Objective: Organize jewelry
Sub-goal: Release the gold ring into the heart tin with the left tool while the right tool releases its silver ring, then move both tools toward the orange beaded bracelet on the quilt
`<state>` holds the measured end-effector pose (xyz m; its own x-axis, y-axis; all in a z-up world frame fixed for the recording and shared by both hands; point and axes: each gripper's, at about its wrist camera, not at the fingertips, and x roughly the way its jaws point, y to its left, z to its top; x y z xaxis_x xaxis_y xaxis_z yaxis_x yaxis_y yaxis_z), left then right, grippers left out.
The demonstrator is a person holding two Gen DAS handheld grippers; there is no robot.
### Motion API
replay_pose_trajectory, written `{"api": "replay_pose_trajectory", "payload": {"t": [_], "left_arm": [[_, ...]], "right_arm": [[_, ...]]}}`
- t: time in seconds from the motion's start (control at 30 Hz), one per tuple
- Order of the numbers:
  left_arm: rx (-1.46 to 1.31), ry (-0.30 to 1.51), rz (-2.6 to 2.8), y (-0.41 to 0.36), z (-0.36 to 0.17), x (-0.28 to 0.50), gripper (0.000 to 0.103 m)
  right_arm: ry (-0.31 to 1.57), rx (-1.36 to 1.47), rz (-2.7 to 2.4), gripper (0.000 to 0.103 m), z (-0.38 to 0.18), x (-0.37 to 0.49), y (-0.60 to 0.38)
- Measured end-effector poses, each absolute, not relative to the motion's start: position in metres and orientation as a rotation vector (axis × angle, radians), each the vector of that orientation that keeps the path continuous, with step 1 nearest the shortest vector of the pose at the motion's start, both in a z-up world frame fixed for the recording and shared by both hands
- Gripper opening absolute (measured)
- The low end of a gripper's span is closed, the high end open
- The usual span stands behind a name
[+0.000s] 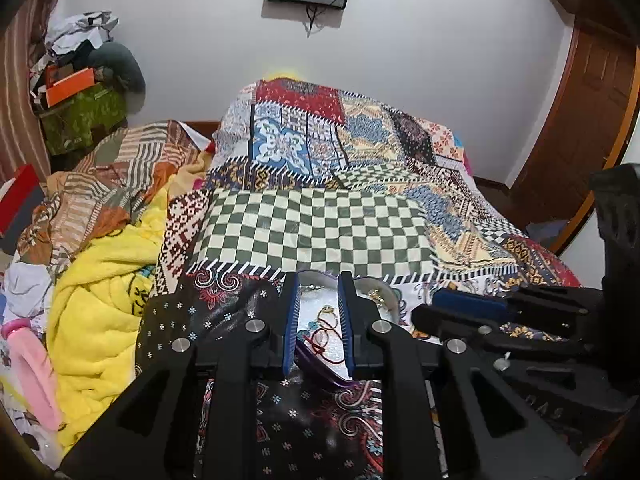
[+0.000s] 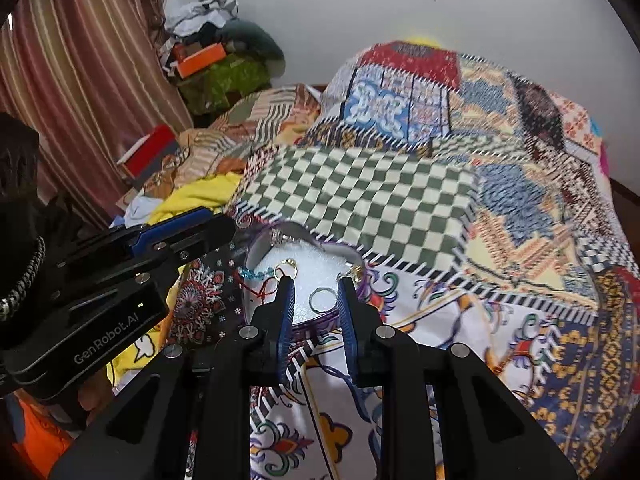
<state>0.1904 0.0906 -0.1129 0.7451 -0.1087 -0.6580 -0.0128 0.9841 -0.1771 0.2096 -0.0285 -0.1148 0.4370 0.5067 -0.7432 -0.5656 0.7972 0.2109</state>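
Both tongs tilt downward, side by side and close together. The left tongs (image 1: 318, 280) have their blue pads (image 1: 291, 316) set a narrow gap apart, gripping nothing. The right tongs (image 2: 316, 280) match them, pads (image 2: 347, 320) slightly parted and empty.

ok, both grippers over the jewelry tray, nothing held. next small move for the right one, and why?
Probably ease the right gripper down and slightly forward onto the silver ring. The ring lies flat and alone on the white foam of the purple-rimmed tray, framed between the narrowly open, empty jaws. The left gripper hangs over the red cord bracelet, clear of that path.
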Motion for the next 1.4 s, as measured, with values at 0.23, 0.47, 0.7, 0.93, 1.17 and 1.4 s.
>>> {"api": "replay_pose_trajectory", "payload": {"t": [0.23, 0.47, 0.7, 0.93, 1.17, 1.4], "left_arm": [[-0.142, 0.684, -0.068, 0.073, -0.085, 0.171, 0.017], [-0.111, 0.657, -0.101, 0.047, -0.068, 0.157, 0.026], [-0.068, 0.670, -0.154, 0.011, -0.068, 0.157, 0.027], [-0.056, 0.732, -0.208, -0.018, -0.087, 0.169, 0.027], [-0.047, 0.843, -0.260, -0.042, -0.127, 0.191, 0.027], [-0.039, 0.975, -0.339, -0.069, -0.172, 0.205, 0.027]], "right_arm": [[0.835, -0.039, 0.620, 0.020, -0.088, 0.198, -0.055], [0.794, -0.009, 0.546, 0.020, -0.071, 0.187, -0.095], [0.776, 0.047, 0.468, 0.020, -0.062, 0.186, -0.140], [0.800, 0.048, 0.393, 0.020, -0.073, 0.188, -0.167], [0.875, 0.037, 0.349, 0.020, -0.100, 0.191, -0.186], [0.937, 0.040, 0.336, 0.020, -0.123, 0.193, -0.200]]}}
